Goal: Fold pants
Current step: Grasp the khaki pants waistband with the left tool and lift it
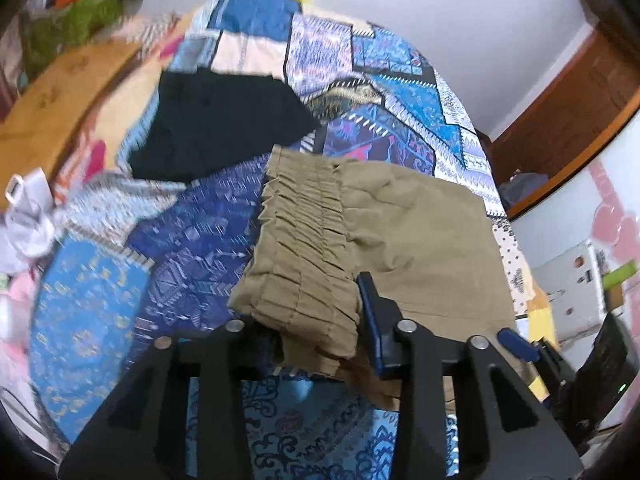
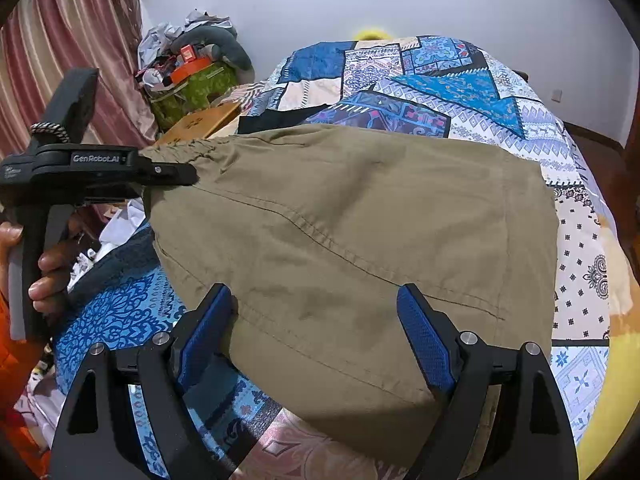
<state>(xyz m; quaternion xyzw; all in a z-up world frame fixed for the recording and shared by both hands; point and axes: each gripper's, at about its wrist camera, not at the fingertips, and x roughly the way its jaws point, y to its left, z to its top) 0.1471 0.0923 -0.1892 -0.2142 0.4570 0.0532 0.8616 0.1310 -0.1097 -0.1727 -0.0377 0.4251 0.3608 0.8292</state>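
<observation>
The left wrist camera sits low behind the left gripper (image 1: pixel 320 344) and looks forward along the bed (image 1: pixel 400 92) toward the white wall, very near the gathered waistband of the khaki pants (image 1: pixel 400 216). The right wrist camera looks from behind the right gripper (image 2: pixel 316 340), facing down the bed toward the far wall and the curtain (image 2: pixel 80 40) at its left, close over the pants. Both views share the pants, the patchwork bedcover, the black garment (image 1: pixel 216 124) beyond the pants and the green box (image 2: pixel 192 88) beside the bed. The right view also takes in the left gripper from the side, at its left edge.
</observation>
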